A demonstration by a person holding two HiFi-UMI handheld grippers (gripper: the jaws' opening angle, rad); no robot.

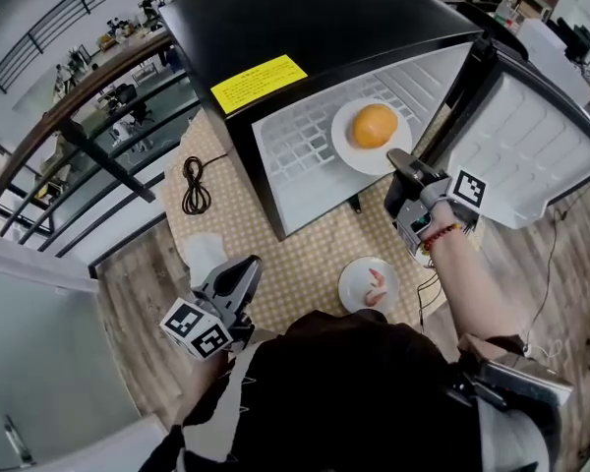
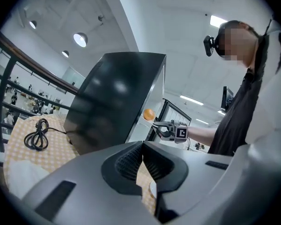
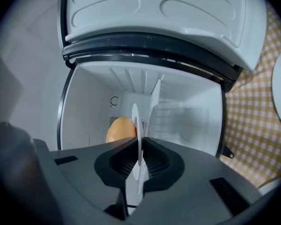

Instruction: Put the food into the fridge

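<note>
head view: right gripper point(image 1: 401, 161) at 3 o'clock, jaws clamped on rim of plate point(image 1: 349, 157) carrying orange point(image 1: 375, 126), inside open fridge point(image 1: 324, 28). second plate point(image 1: 352, 285) on bench point(image 1: 295, 254), 6 o'clock. left gripper point(image 1: 238, 275) at 7 o'clock.
left gripper view: jaws closed, empty.
right gripper view: plate edge-on between jaws.

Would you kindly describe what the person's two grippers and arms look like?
Both the left gripper and right gripper are grey with black ribbed pads, each carrying a white cube with black square markers. A red bead bracelet circles the right wrist.
</note>
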